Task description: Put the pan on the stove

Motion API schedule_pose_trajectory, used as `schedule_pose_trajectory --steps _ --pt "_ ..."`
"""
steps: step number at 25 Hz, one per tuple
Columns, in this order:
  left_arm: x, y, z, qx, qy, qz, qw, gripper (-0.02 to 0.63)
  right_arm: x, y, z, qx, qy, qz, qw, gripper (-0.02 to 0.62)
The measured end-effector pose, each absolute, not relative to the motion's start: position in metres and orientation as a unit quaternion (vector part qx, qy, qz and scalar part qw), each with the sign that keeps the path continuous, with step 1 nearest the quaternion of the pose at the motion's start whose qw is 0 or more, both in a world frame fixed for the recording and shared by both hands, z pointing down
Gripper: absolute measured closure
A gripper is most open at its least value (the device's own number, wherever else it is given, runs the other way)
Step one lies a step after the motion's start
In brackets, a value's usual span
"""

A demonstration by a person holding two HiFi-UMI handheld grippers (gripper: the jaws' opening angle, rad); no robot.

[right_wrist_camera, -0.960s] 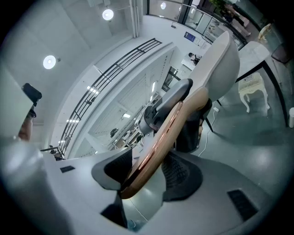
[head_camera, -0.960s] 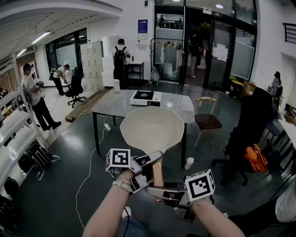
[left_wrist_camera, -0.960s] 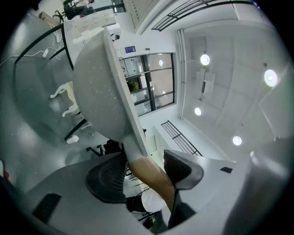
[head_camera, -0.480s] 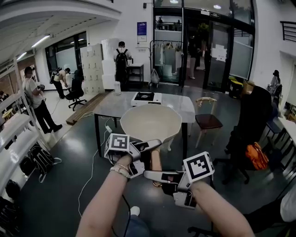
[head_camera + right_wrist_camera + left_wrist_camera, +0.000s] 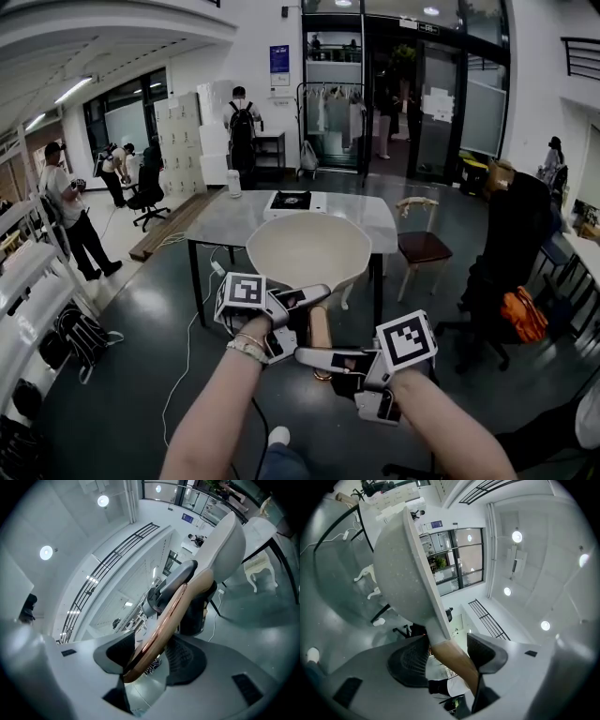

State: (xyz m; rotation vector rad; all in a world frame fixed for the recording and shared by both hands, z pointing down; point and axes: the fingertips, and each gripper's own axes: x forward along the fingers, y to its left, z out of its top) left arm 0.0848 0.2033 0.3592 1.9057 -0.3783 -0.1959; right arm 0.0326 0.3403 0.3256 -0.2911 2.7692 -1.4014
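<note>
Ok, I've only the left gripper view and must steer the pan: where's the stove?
Observer: The stove sits on the table ahead, by its far edge.
Operator: Is the right gripper helping?
Observer: Yes, the right gripper clamps the handle at its end, behind the left gripper.
Operator: Is the pan over the table?
Observer: No, the pan hangs over floor, short of the table.
</note>
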Motion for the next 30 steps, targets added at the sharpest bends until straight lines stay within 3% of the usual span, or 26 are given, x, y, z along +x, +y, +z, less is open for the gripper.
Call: schedule_pose_trajectory --steps 30 --pt "0.015 -0.032 0.361 0.800 -0.143 -0.077 0.577 0.342 -0.047 0.099 0.324 -0.125 0.879 -0.458 0.038 0.377"
